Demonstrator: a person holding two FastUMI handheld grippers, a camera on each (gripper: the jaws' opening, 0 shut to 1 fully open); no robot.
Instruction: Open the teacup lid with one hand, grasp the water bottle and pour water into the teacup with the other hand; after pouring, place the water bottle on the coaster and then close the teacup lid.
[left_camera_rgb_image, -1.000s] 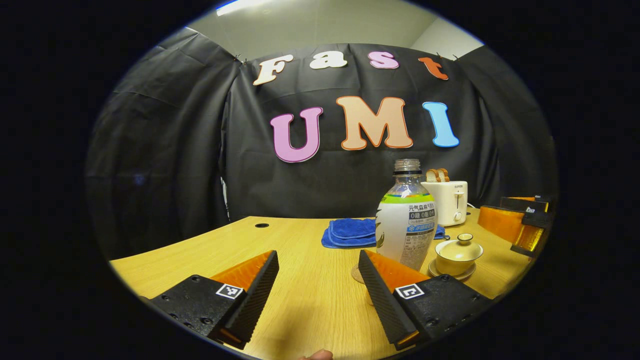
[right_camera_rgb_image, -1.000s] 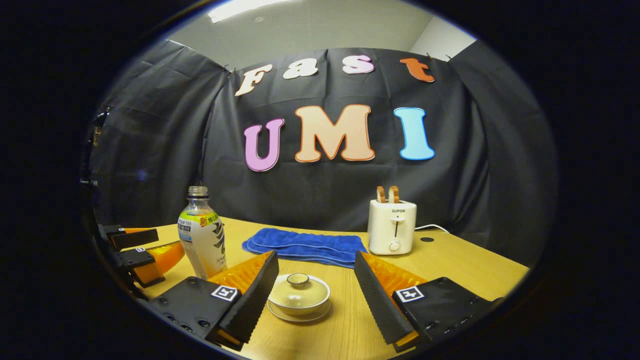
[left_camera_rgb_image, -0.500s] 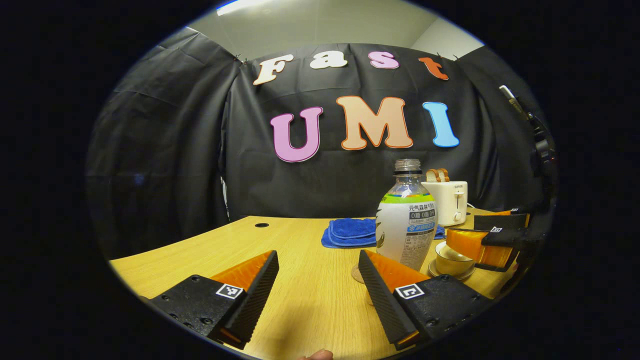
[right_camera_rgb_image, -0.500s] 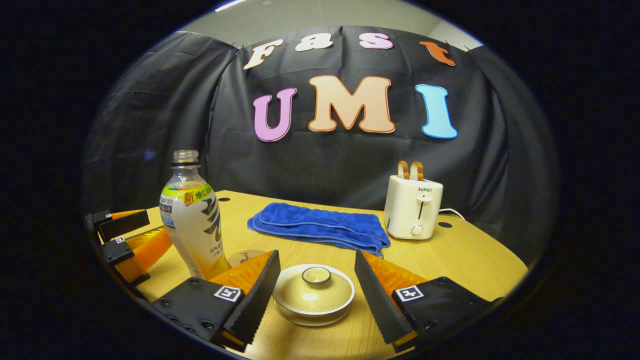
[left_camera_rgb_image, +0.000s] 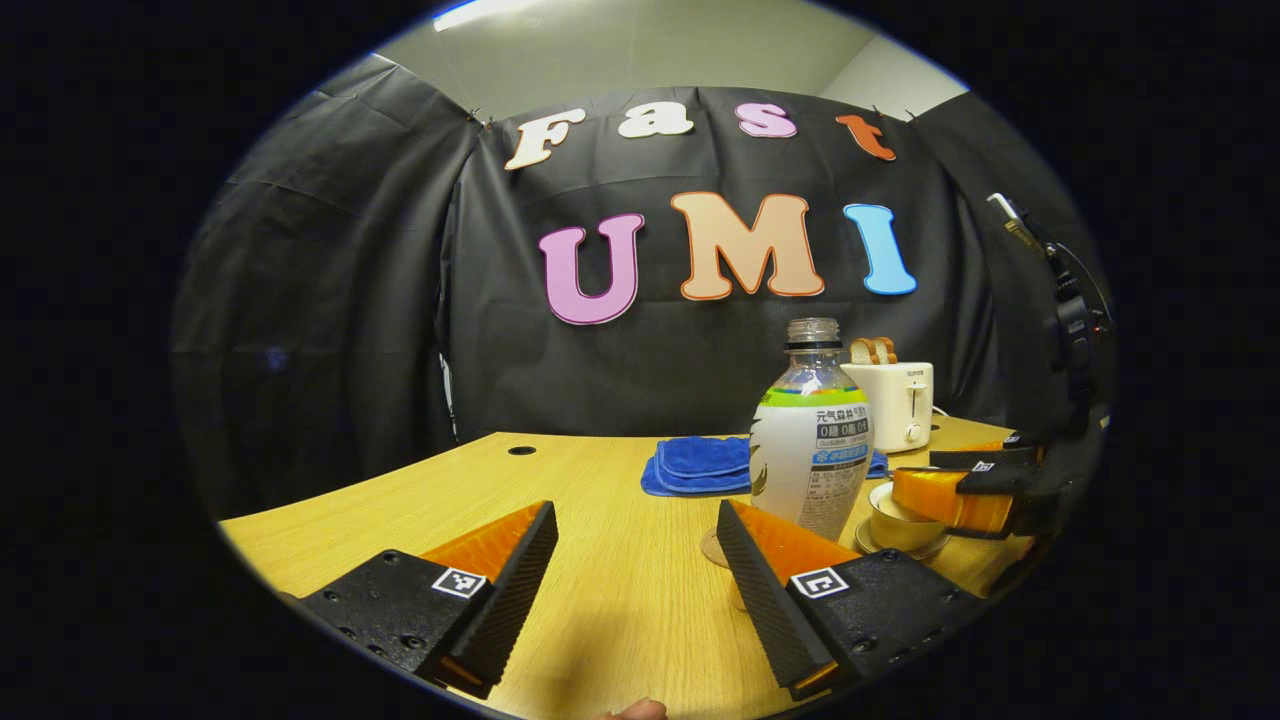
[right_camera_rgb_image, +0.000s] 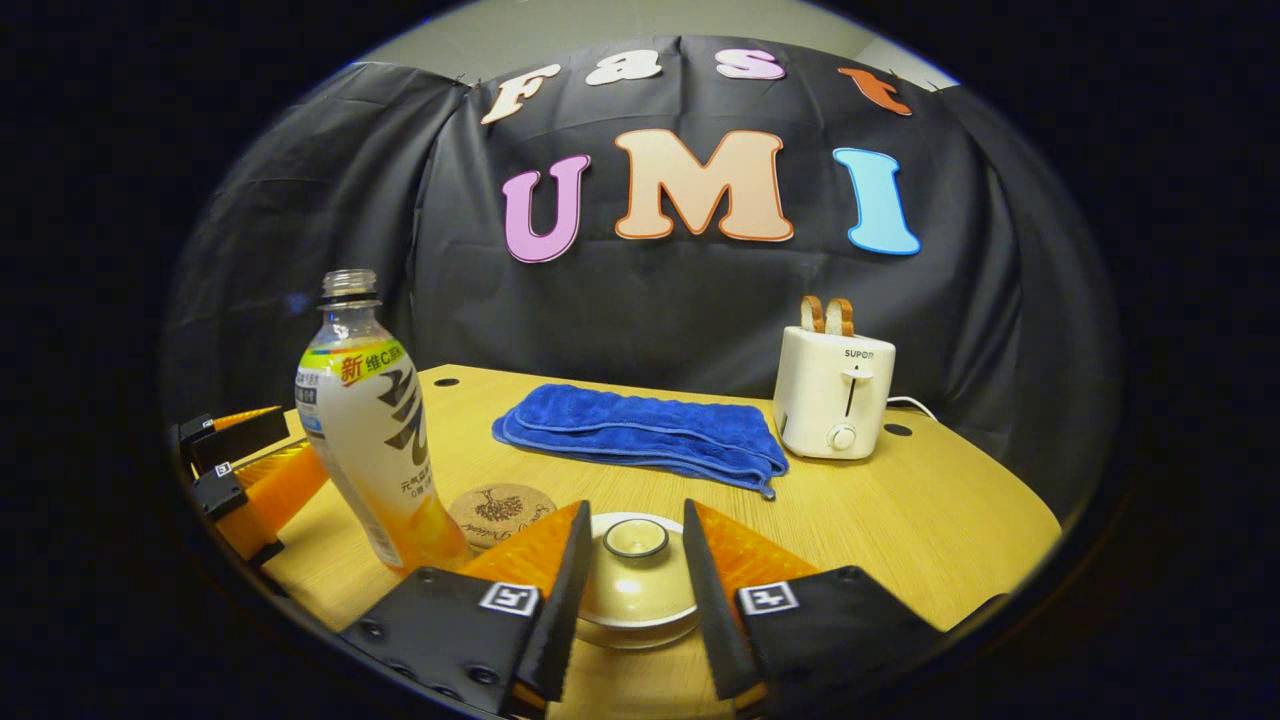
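The right gripper (right_camera_rgb_image: 634, 585) narrowly flanks the teacup lid (right_camera_rgb_image: 636, 582), contact unclear; the left gripper (left_camera_rgb_image: 637, 560) gapes wide beside the water bottle (left_camera_rgb_image: 812, 440); the toaster (right_camera_rgb_image: 836, 390) beyond reads "SUPOR".

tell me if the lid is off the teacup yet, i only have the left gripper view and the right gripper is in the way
Observer: Not yet. In the right gripper view the lid is still on the teacup.
Operator: is the right gripper on the knob
Observer: Its fingers closely flank the knob. I cannot tell whether they press it.
Operator: where's the coaster
Observer: The coaster lies bare on the table, between the water bottle and the teacup.
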